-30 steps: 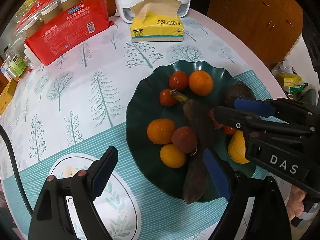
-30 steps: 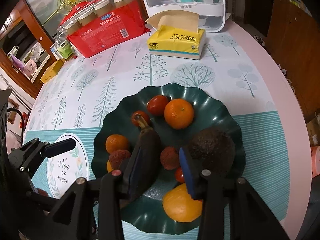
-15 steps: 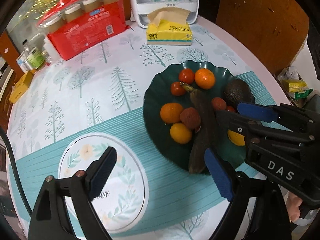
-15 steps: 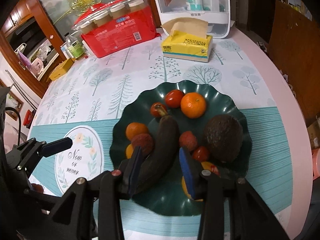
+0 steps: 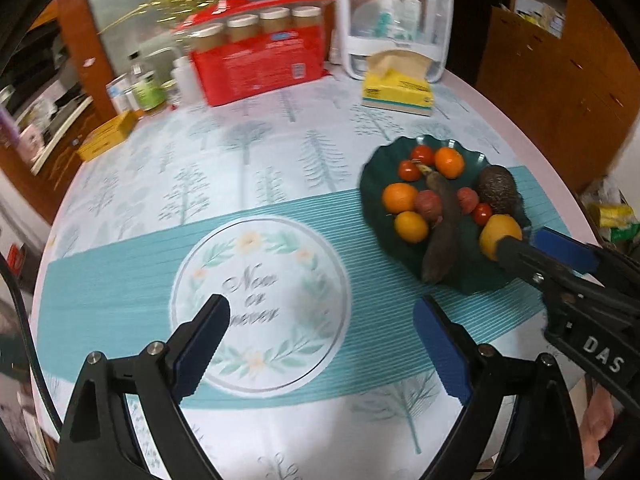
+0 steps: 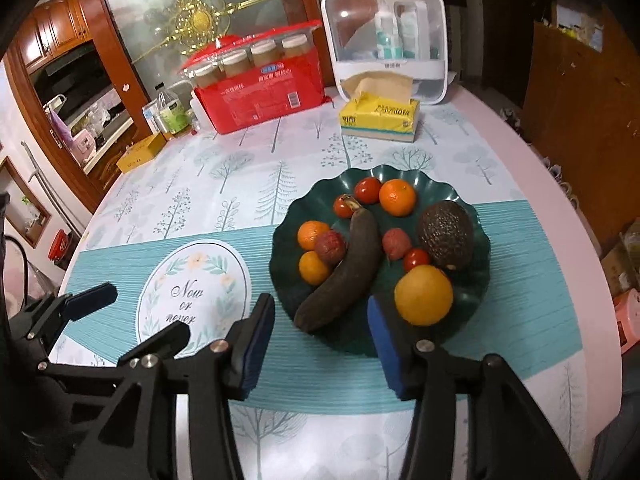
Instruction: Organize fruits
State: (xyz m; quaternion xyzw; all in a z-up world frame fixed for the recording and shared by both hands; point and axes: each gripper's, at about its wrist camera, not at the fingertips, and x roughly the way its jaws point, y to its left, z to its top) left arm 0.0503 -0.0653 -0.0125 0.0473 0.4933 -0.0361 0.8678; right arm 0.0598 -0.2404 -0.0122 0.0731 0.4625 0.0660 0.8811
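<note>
A dark green wavy plate [image 6: 474, 300] holds a blackened banana [image 6: 348, 264], an avocado [image 6: 444, 236], a large orange [image 6: 424, 294], tangerines, small tomatoes and lychees. My right gripper [image 6: 320, 312] hovers just before the plate's near rim. Its jaws are opening and nothing lies between them; the banana's end is beyond the tips. My left gripper [image 5: 320, 316] stands wide open and holds nothing, above the round "Now or never" emblem [image 5: 260, 292] on the tablecloth. In that view the plate [image 5: 376, 184] sits to the right, and the right gripper [image 5: 560, 268] reaches in beside the orange [image 5: 500, 236].
A yellow tissue box [image 6: 380, 116], a red pack of jars [image 6: 260, 92] and a white storage case [image 6: 384, 48] stand at the back. Bottles [image 6: 172, 112] and a flat yellow box [image 6: 140, 154] sit at the back left. The table's pink edge [image 6: 576, 240] curves round on the right.
Both grippers have drawn back and up from the plate toward the table's near side. The right jaws have widened. The left gripper has shifted left, from over the plate to over the emblem.
</note>
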